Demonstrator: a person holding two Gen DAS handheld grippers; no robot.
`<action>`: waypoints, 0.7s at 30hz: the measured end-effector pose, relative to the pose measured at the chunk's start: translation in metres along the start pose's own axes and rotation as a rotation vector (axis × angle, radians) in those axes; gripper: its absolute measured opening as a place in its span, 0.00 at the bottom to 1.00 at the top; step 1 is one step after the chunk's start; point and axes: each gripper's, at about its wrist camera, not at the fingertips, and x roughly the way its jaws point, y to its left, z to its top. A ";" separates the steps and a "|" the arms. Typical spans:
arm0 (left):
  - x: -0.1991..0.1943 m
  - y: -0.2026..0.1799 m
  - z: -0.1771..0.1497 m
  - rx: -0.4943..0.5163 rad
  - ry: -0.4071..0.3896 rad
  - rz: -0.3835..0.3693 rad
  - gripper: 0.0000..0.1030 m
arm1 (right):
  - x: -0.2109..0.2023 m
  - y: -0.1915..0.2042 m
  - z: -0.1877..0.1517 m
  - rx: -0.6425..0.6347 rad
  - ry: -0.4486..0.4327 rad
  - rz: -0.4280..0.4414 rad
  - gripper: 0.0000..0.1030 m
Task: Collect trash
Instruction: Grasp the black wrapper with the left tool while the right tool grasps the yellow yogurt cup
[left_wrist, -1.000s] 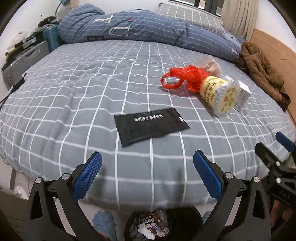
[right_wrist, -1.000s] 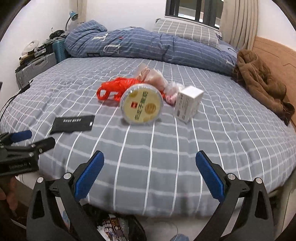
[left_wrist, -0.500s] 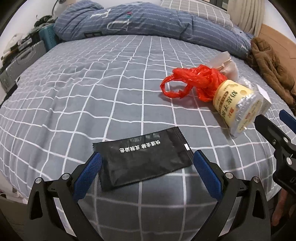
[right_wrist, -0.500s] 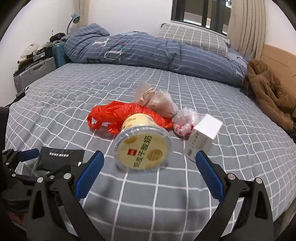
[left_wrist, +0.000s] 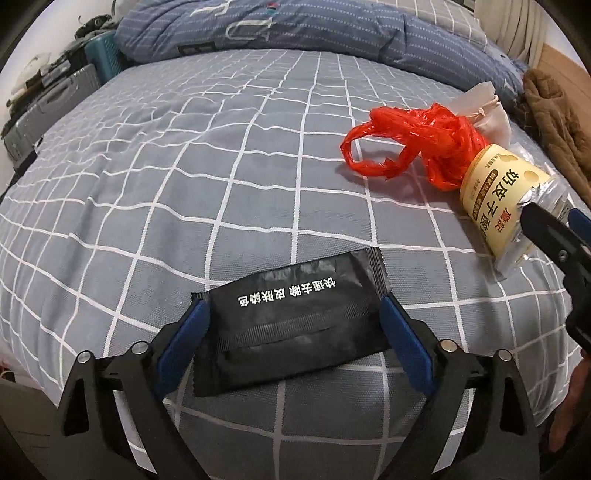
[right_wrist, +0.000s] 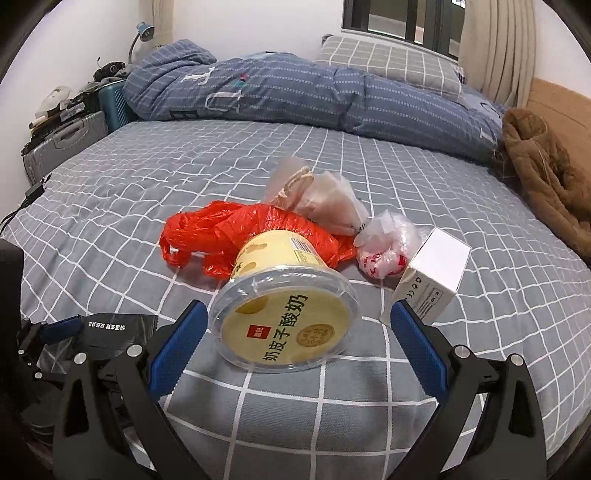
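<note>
With its blue pads set either side of the black sachet, the left hand-held gripper sits low over the near edge of the bed; its jaws have just been closing in, and the pads now stand right at the packet's short ends, though I can't tell whether they press on it yet. The sachet lies flat on the grey checked cover, white lettering up.

The right hand-held gripper is spread wide, holding nothing, with the yoghurt tub lying on its side between the fingers, lid facing the camera and clear of both pads. Behind the tub is a crumpled red plastic bag touching it, then a pale drawstring pouch, a small clear bag with red print, and a white carton just beside the right finger.

A rolled blue duvet lies across the far side, and a brown coat is heaped at the right.
</note>
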 end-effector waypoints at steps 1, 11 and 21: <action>0.000 0.001 0.000 -0.002 -0.001 -0.006 0.81 | 0.001 0.000 0.000 0.002 0.001 0.003 0.93; -0.011 0.006 0.004 0.019 -0.027 -0.043 0.29 | 0.004 0.010 0.000 0.001 0.018 0.027 0.92; -0.026 0.010 0.010 0.024 -0.041 -0.091 0.20 | 0.020 0.008 -0.003 0.032 0.059 -0.003 0.93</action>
